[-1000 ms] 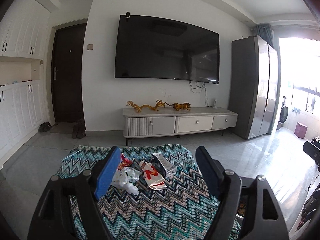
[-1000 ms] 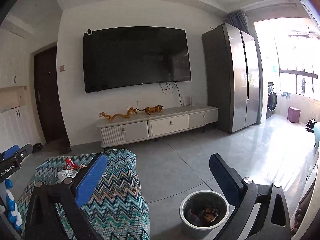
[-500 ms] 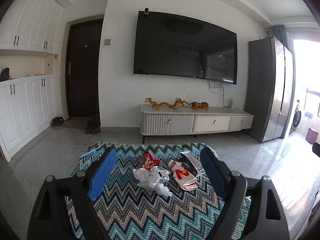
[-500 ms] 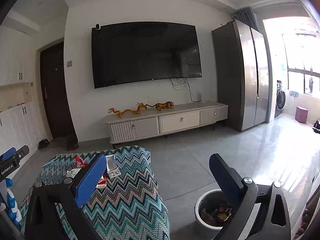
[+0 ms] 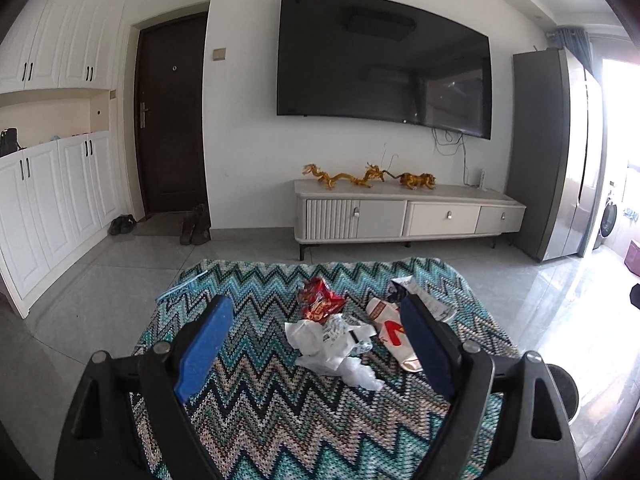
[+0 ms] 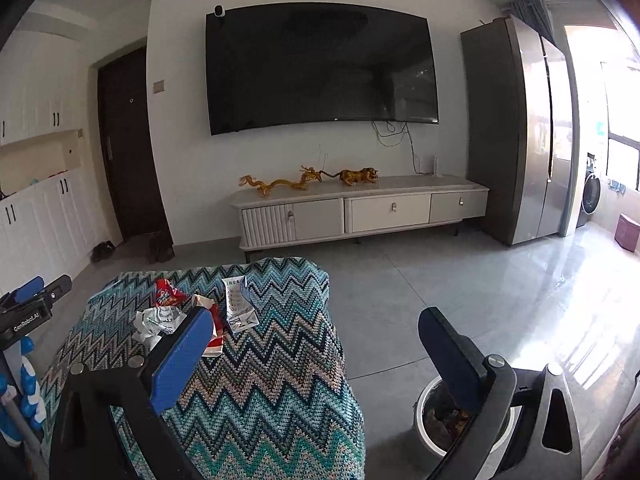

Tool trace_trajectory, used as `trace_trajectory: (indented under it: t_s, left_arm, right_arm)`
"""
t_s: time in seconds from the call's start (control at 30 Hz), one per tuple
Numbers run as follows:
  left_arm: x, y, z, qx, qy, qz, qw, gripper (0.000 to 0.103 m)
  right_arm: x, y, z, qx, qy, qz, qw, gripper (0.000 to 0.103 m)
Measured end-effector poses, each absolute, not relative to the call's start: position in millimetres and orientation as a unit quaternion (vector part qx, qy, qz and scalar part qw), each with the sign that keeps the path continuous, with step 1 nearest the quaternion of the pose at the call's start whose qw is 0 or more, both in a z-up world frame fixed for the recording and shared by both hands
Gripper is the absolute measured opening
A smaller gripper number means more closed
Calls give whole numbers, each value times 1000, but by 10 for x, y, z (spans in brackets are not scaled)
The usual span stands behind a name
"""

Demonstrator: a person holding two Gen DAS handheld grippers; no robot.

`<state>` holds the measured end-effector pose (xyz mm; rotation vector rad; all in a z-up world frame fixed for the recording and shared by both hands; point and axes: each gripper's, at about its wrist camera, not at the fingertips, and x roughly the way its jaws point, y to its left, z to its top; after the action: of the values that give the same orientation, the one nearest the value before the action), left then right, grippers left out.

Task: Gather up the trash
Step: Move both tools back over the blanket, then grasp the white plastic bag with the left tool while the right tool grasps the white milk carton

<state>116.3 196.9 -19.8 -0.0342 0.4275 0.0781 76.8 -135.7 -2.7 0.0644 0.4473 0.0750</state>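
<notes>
A: Four scraps sit bunched toward the far right corner of the bench, which is draped in a teal zigzag knitted cloth (image 5: pixel 280 412): a red crinkled snack wrapper (image 5: pixel 320 300), a crumpled white plastic bag (image 5: pixel 332 348), a white carton with red print (image 5: pixel 390 330) and a torn white printed pouch (image 6: pixel 238 306).

B: Room to move?

A: The near half and left edge of the bench are bare. Grey tiled floor (image 6: pixel 400 300) lies open past the right edge.

B: The claws?

A: The left claw (image 5: pixel 316 338) is tilted downward, fingers wide apart, its jaws have just been opening, framing the bag without touching. The right claw (image 6: pixel 316 350) also stands spread, empty, over the right edge.

B: Any bin?

A: A round white waste bin (image 6: pixel 424 428) stands on the floor beside that edge, dark rubbish inside.
</notes>
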Motion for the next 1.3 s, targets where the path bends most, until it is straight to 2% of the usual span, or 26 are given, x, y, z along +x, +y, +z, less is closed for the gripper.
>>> trace_trajectory:
  t_s: [0.4,0.87,0.93,1.03,1.3]
  left_arm:
    - [1694,2631,-784,-42,306,12,951,86]
    - [2265,2115,-1318,-13,368,-80,926,84]
    - [2336,2141,-1399,-22,380,-79,921,74]
    - [2420,2190,-1510,-37,397,-81,913,65]
    - [2383,2248,-1599,-67,407,-98,906,64]
  right_arm:
    - [1602,-988,-481,8,287,119,951,103]
    - [2531,-590,-1096,2,351,182,918,103]
    - [2638,-547,-1155,3,358,190,914,103]
    - [2832,-490,-1233,7,368,200,908,103]
    - [3345,-367,-1452,36,401,211,891,103]
